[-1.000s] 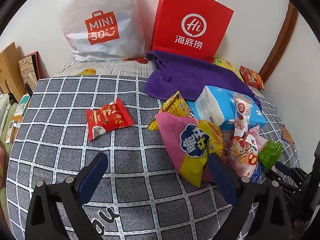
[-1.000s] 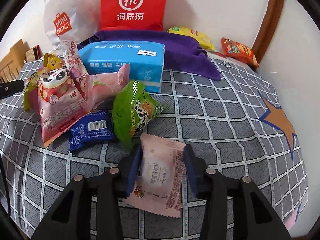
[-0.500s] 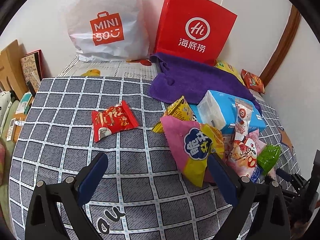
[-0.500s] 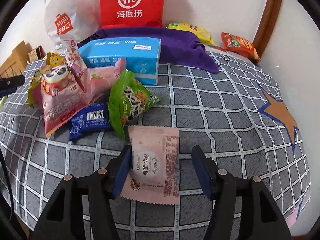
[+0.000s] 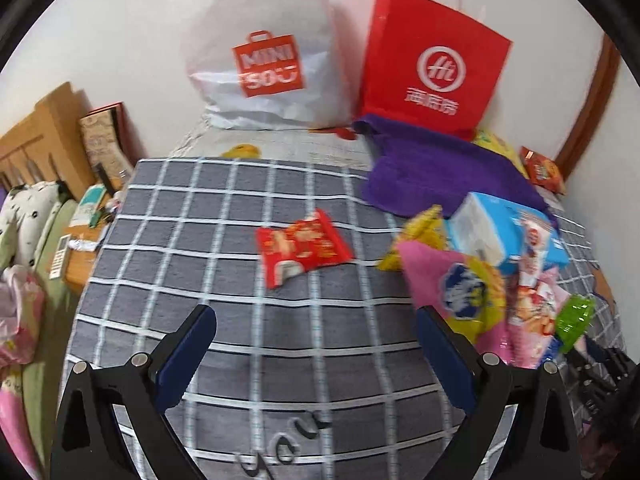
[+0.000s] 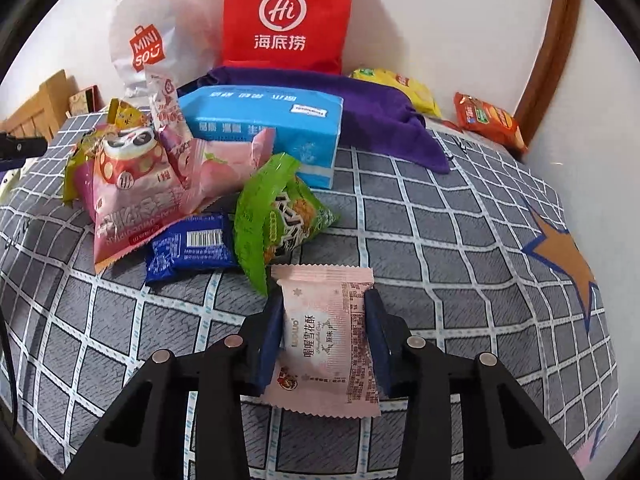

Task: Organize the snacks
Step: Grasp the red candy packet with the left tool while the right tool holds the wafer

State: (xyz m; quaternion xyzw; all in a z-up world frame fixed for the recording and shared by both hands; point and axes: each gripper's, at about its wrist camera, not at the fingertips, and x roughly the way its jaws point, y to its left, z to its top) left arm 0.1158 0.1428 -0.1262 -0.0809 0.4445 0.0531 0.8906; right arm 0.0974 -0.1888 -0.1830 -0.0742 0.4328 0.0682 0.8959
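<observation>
Biggest thing here is the grey checked bedspread [image 6: 460, 240], soft woven fabric with a white grid and an orange star at the right edge of the right wrist view. Against the wall at the top stand a crinkly white plastic bag [image 5: 264, 48] and a stiff red paper bag [image 6: 288, 16], with a rumpled purple towel [image 6: 380, 120] spread at their foot. Just below that sits a boxy blue tissue pack [image 6: 264, 132], glossy film wrap.

The snack pile fills the left-centre of the right wrist view: a big pink panda pouch [image 6: 132, 192], a puffy green packet [image 6: 276, 216] tilted up on its end, and a small flat dark blue packet [image 6: 188, 246] with a barcode. In the left wrist view a shiny red packet [image 5: 300, 248] lies alone mid-frame, well apart from the pile.

The right gripper [image 6: 324, 340] has just been closing and its blue pads now pinch the sides of a flat pale pink packet [image 6: 324, 332] with serrated ends, low in the centre of the frame, just below the green one.

The left gripper [image 5: 316, 356] is spread wide with nothing between its fingers, only bare bedspread.
</observation>
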